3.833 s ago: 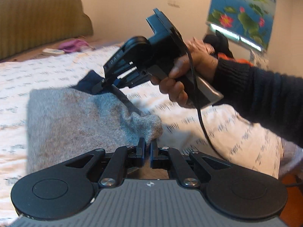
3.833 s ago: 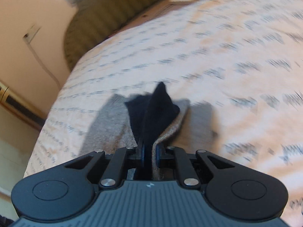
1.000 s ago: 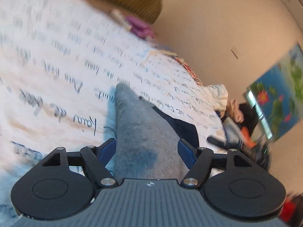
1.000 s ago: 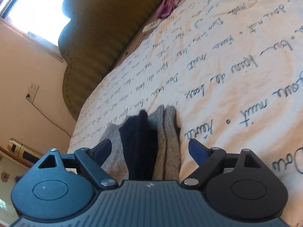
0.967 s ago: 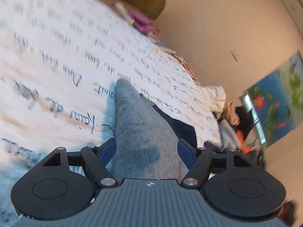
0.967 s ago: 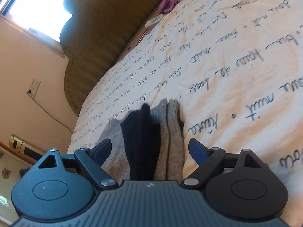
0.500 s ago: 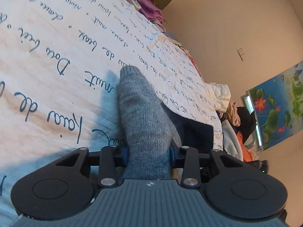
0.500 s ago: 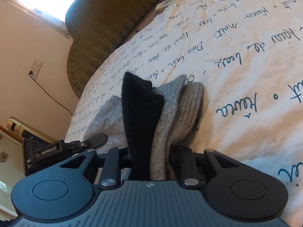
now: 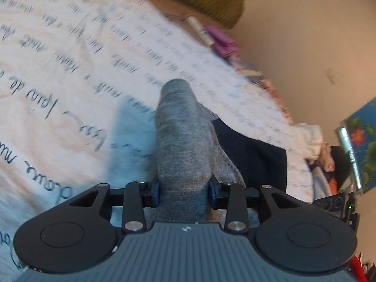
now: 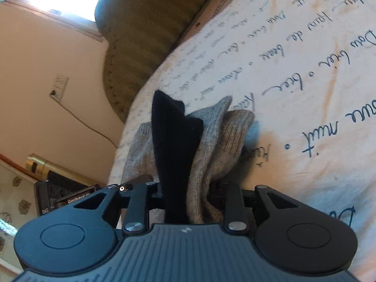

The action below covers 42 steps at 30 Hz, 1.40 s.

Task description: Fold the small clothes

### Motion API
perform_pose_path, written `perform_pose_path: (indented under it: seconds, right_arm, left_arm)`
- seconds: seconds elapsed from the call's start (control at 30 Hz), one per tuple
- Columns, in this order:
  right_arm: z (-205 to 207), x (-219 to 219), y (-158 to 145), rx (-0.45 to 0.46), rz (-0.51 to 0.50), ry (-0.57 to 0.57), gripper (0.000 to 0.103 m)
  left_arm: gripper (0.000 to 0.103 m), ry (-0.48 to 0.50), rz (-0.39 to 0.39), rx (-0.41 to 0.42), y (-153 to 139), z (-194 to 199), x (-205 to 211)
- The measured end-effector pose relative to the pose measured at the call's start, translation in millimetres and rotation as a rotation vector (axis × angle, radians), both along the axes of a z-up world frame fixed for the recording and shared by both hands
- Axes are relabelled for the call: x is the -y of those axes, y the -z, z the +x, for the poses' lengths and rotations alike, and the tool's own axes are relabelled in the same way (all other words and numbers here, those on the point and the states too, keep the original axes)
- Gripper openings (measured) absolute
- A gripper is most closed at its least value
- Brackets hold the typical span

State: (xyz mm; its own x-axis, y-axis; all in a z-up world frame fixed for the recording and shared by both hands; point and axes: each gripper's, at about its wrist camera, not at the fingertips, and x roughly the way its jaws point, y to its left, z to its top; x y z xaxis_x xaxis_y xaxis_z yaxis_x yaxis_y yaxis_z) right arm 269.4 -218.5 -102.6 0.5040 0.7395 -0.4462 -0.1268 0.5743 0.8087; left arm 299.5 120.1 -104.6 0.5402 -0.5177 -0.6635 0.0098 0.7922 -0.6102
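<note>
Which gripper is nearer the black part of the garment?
Right. The right gripper clamps the black part with grey layers; the left gripper grips only the grey fold, black beside it.

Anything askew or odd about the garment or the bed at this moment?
Nothing damaged or spilled. The grey garment with its dark navy part is bunched into thick folds between both grippers, left gripper and right gripper, rather than lying flat on the script-printed bedspread. That fits mid-fold handling.

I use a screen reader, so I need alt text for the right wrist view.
The right gripper is shut on a bunched grey knitted garment with a black lining, lifted over a cream bedspread printed with blue handwriting. A padded olive headboard stands behind.
</note>
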Motion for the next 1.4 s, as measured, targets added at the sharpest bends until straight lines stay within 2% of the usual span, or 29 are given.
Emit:
perform_pose_path:
  seconds: [0.03,0.07,0.1,0.17,0.23,0.3,0.4,0.5,0.57,0.63,0.67,0.7,0.73,0.77,0.87,1.03,1.13,1.23,1.3,1.4]
  right_arm:
    - [0.5,1.2,4.0,-0.026,-0.029,0.018,0.039]
    - [-2.2,2.3,3.9,-0.033,-0.041,0.018,0.050]
    - [-11.0,6.7,0.3,-0.012,-0.044,0.011,0.063]
    - [-37.5,18.3,-11.7,0.070,-0.073,-0.013,0.081]
    - [-67.0,33.5,-23.0,0.135,-0.121,-0.029,0.082]
    - [-91.2,48.1,-22.4,0.117,-0.116,-0.049,0.082]
    - [-119.1,54.3,-14.7,0.081,-0.089,-0.095,0.082]
    - [-129.3,36.8,-3.5,0.041,-0.140,-0.140,0.082]
    - [-133.4,25.2,0.0,0.066,-0.190,-0.145,0.082]
    - [-130.4,20.3,-1.4,0.055,-0.181,-0.145,0.082]
    - [-128.4,20.2,-1.3,0.043,-0.161,-0.145,0.077]
    - [-125.7,20.4,-0.6,0.031,-0.141,-0.145,0.048]
    - [-122.9,21.5,1.1,0.008,-0.129,-0.149,0.027]
    - [-118.8,23.3,4.9,-0.030,-0.120,-0.151,0.020]
    - [-120.2,26.1,1.1,-0.026,-0.079,-0.135,0.017]
    - [-136.8,25.5,-39.0,0.078,0.013,-0.167,0.015]
    - [-143.5,28.1,-46.9,0.077,0.054,-0.177,0.015]
    - [-154.3,33.5,-41.4,0.050,0.069,-0.174,0.015]
    - [-162.7,37.5,-26.8,0.023,0.072,-0.169,0.015]
    - [-165.7,41.5,3.3,-0.023,-0.023,-0.102,0.018]
  left_arm:
    - [0.039,-0.006,-0.021,-0.020,6.4,0.8,-4.9]
    - [0.047,-0.033,-0.052,-0.015,7.4,-5.2,-10.5]
    - [0.047,-0.052,-0.080,0.011,4.0,-15.5,-14.3]
    - [0.056,-0.053,-0.107,0.084,-5.6,-43.5,-19.5]
    - [0.059,-0.051,-0.146,0.104,-7.7,-72.8,-23.0]
    - [0.059,-0.038,-0.189,0.085,-2.8,-101.4,-21.4]
    - [0.060,0.015,-0.207,0.046,12.4,-131.0,-8.2]
    - [0.060,0.031,-0.197,0.025,24.0,-138.2,4.3]
    - [0.060,0.035,-0.191,0.013,26.5,-132.8,9.0]
    - [0.061,0.046,-0.185,-0.004,24.1,-126.7,12.6]
    - [0.054,0.050,-0.166,-0.011,22.9,-125.8,14.6]
    - [0.044,0.054,-0.126,-0.016,21.5,-124.9,17.8]
    - [0.028,0.055,-0.085,-0.023,20.2,-123.5,19.7]
    - [0.018,0.052,-0.066,-0.032,19.7,-122.6,20.7]
    - [0.010,0.058,-0.066,-0.035,11.2,-122.1,15.9]
    - [0.009,0.080,-0.109,0.027,-24.9,-131.5,4.4]
    - [0.008,0.089,-0.131,0.021,-36.6,-140.7,-0.2]
    - [0.006,0.106,-0.125,0.023,-39.9,-159.3,0.2]
    - [0.002,0.106,-0.127,0.013,-30.6,-171.1,-2.7]
    - [0.002,0.056,-0.062,-0.027,-3.6,-177.2,-8.9]
